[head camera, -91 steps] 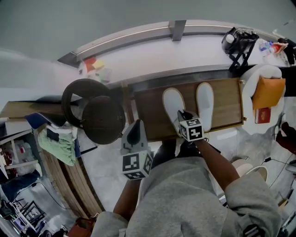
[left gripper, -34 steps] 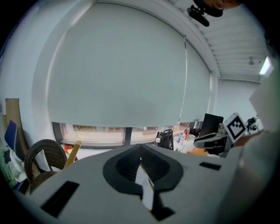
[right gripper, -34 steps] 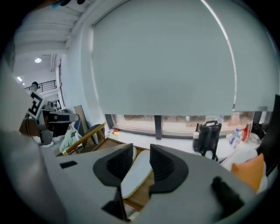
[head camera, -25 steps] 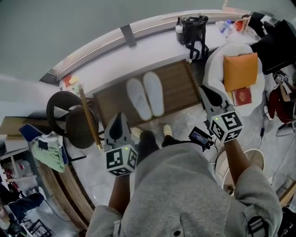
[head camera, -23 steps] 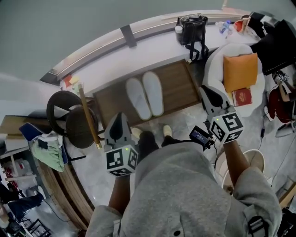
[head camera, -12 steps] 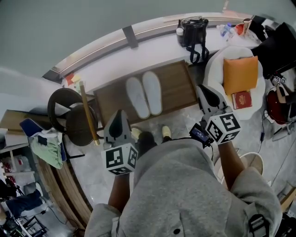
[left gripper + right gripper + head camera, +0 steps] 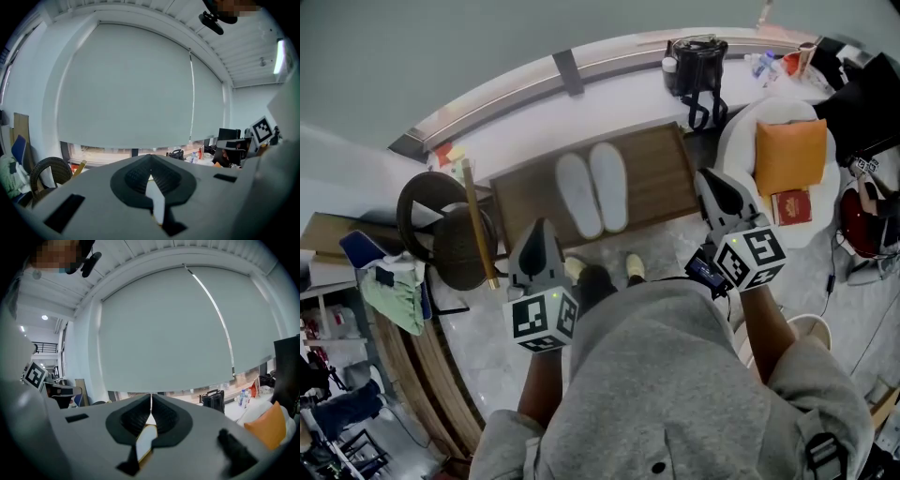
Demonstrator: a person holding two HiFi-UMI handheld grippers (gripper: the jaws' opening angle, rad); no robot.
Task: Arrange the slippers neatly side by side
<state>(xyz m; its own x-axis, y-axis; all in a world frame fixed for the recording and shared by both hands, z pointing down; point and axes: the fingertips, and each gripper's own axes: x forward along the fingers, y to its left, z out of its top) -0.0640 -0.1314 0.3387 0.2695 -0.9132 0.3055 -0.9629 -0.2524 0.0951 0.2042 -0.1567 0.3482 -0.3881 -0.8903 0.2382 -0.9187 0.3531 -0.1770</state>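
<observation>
A: Slipper location?
B: The pair of white fabric slippers [image 7: 594, 191] lies side by side on the brown wooden platform [image 7: 661, 178], apparently touching.
A: Jaw state?
B: Left gripper [image 7: 150, 158] and right gripper [image 7: 151, 397]: jaws together, empty.

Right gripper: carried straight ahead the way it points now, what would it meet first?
Nothing close. The right gripper, jaws shut and empty, looks to have a free way until the roller blind, probably near its lower edge, left of the black bag. Depth is unclear.

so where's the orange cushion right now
Head view, upper right: the orange cushion sits on the white chair, next to the red book.
</observation>
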